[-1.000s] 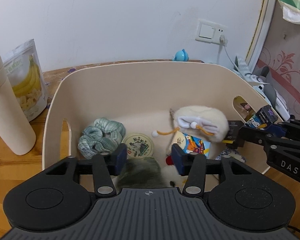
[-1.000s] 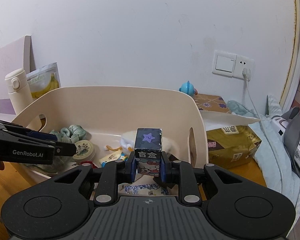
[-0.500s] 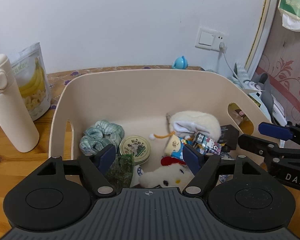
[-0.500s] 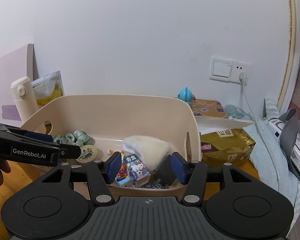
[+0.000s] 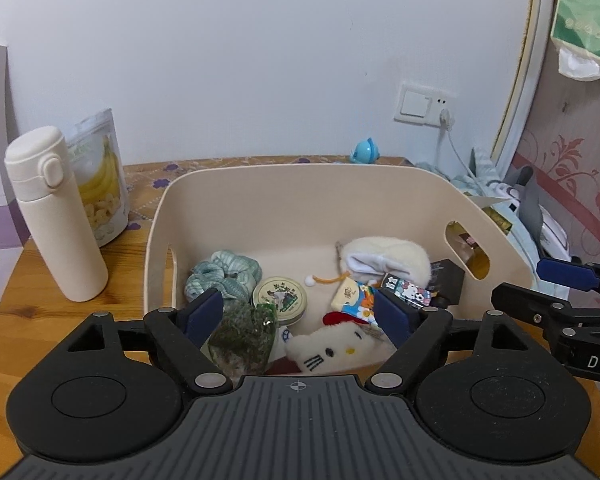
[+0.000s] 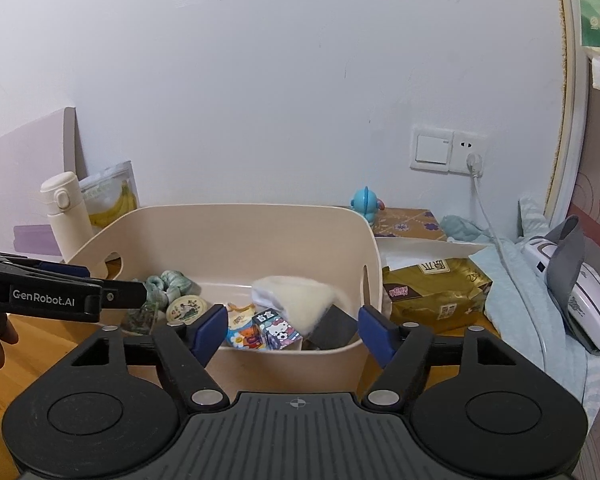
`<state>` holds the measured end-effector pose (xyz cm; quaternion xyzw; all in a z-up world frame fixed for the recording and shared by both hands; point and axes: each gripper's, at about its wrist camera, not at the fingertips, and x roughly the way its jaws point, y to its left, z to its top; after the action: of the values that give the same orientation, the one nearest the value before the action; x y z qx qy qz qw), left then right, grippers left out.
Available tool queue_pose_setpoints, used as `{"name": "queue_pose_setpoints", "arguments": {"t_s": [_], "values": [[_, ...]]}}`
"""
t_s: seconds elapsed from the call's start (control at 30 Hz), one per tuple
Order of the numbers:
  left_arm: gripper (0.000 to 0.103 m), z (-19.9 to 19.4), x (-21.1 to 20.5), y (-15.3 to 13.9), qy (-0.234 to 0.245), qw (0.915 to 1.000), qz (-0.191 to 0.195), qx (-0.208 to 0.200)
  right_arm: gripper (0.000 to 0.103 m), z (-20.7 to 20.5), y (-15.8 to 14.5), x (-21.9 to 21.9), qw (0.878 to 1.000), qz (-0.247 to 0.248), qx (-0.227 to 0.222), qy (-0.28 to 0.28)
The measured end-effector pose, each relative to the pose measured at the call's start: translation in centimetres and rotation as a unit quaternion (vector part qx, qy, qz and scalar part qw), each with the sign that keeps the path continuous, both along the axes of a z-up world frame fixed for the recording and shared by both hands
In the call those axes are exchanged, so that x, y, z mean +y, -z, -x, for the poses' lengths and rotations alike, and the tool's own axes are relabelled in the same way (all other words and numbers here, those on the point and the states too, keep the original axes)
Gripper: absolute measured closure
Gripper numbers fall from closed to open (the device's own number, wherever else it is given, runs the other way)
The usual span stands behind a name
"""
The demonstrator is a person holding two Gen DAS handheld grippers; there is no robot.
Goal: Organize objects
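So both claws are spread wide and empty right now, hovering at the near side of the cream bin (image 5: pixel 300 200). Everything small looks to be in the bin already: green scrunchie (image 5: pixel 222 274) at the left, round tin (image 5: pixel 280 295) just right of it, a seaweed packet (image 5: pixel 242 338) near the front wall, a Hello Kitty plush (image 5: pixel 328 346) at the near middle, a fluffy white pouch (image 5: pixel 384 260) toward the far right, and the little Hello Kitty box (image 6: pixel 278 330) lying tipped on its side just below the pouch, beside a black block (image 6: pixel 332 326).

What matters for the next move, I'd guess, is what's left outside. On the surface to the left of the bin stand a white bottle (image 5: pixel 56 216) and, right behind it, a banana chips bag (image 5: pixel 100 188). Both are upright, so their long axis is vertical, and they sit left and far from the left claw (image 5: pixel 298 316), which is clearly the nearer one. It would have to swing left and come at the bottle from the side.

The right claw (image 6: pixel 292 330) is over the near right corner of the bin. Off to its right, past the bin wall, lies a gold packet (image 6: pixel 436 292), long side running left to right, so that one's its job if it counts as part of the tidy-up. Can't tell whether it does.
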<state>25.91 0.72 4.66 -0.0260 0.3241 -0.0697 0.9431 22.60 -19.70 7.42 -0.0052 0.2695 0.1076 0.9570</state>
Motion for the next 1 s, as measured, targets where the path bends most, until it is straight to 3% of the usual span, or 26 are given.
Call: {"name": "queue_pose_setpoints", "arguments": {"t_s": [0.17, 0.27, 1.0], "values": [[0.019, 1.7, 0.1, -0.5, -0.004, 0.9999, 0.0, -0.011, 0.023, 1.2, -0.3, -0.1, 1.0, -0.001, -0.001, 0.001], [0.019, 2.7, 0.1, -0.8, -0.002, 0.9999, 0.003, -0.016, 0.015, 2.2, -0.4, -0.3, 1.0, -0.005, -0.002, 0.003], [0.015, 9.5, -0.3, -0.9, -0.02, 0.9993, 0.001, -0.03, 0.007, 7.8, -0.4, -1.2, 1.0, -0.012, -0.005, 0.019]]}}
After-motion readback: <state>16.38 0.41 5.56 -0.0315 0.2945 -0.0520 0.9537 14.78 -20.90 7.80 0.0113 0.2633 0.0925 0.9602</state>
